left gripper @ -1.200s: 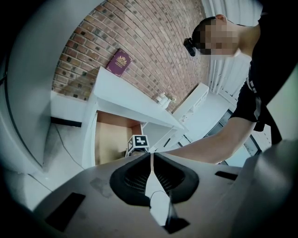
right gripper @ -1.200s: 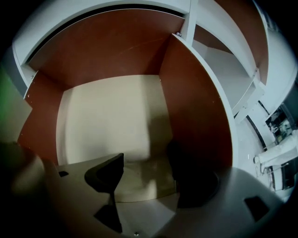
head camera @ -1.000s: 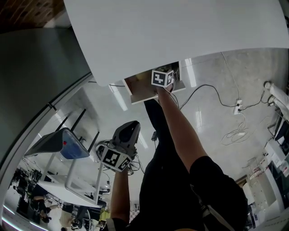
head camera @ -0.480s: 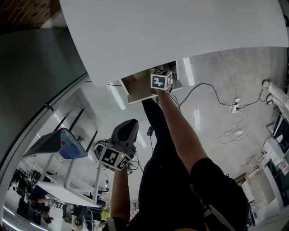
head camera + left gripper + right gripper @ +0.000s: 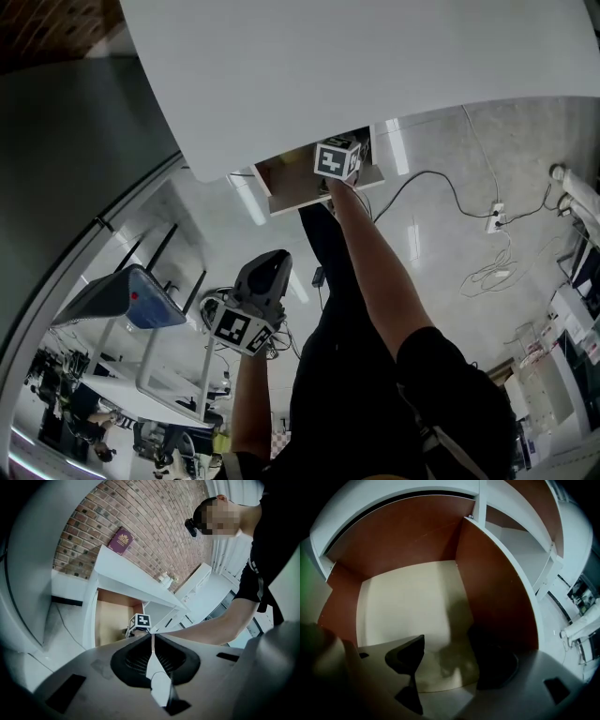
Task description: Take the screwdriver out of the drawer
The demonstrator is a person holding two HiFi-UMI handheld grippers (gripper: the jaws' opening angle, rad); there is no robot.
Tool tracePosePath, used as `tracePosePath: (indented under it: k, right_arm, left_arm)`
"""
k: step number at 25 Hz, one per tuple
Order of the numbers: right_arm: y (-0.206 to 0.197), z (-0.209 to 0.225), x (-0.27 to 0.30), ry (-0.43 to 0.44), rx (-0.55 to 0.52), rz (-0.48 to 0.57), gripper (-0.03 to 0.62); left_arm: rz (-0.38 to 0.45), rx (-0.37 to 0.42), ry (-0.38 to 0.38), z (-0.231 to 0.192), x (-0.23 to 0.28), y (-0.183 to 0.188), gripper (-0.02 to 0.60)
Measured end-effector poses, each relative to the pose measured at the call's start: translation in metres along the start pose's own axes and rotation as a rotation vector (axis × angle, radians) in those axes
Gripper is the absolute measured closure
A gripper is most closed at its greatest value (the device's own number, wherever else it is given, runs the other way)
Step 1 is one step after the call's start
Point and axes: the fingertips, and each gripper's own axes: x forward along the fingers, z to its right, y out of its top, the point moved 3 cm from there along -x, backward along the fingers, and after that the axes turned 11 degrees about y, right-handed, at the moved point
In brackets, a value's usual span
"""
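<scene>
The open drawer point(image 5: 292, 187) hangs under the white desk top point(image 5: 375, 66). My right gripper point(image 5: 446, 662) reaches into it, jaws open with nothing between them; its marker cube point(image 5: 336, 159) shows at the drawer's mouth. Inside, I see only a bare cream bottom point(image 5: 408, 606) and brown walls point(image 5: 487, 588); no screwdriver is visible. My left gripper point(image 5: 265, 272) is held low, away from the drawer, and is shut on nothing. From the left gripper point(image 5: 151, 644) view, the drawer point(image 5: 112, 620) and the right cube point(image 5: 139, 622) lie ahead.
A red book point(image 5: 121, 541) lies on the white desk before a brick wall point(image 5: 154, 522). Cables point(image 5: 441, 192) and a socket point(image 5: 494, 220) lie on the floor at right. A blue-topped stand point(image 5: 131, 300) stands at left.
Almost nothing: the right gripper stays at the drawer's mouth, and the left gripper has shifted only slightly.
</scene>
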Motion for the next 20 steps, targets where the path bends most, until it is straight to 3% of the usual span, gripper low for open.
tracePosePath:
  k: [5,9,12,13,15,18,20]
  right_arm:
    - [-0.001,-0.023,-0.004,0.128,-0.030,-0.026,0.220]
    - [-0.002,-0.018,-0.012,0.050,-0.082,-0.025,0.226]
    - [-0.015,-0.011,0.003,0.058,-0.089,-0.159,0.316]
    - [-0.015,-0.014,0.006,0.086,-0.125,-0.185,0.404]
    - [-0.013,-0.021,0.007,0.113,-0.184,-0.203,0.431]
    - [-0.015,-0.021,0.006,0.156,-0.162,-0.202,0.437]
    - [-0.017,-0.017,0.006,0.190,-0.217,-0.219,0.439]
  left_arm:
    - [0.008,-0.005,0.011,-0.004,0.004,0.002,0.552]
    - [0.014,-0.007,0.018,-0.009,0.004,0.004,0.552]
    - [0.012,-0.006,0.024,-0.013,0.002,0.004,0.552]
    - [0.012,-0.008,0.028,-0.014,0.002,0.004,0.552]
    - [0.013,-0.015,0.037,-0.018,-0.001,0.002,0.552]
    - [0.014,-0.021,0.043,-0.020,-0.004,-0.001,0.552]
    - [0.018,-0.021,0.043,-0.020,-0.004,-0.003,0.552]
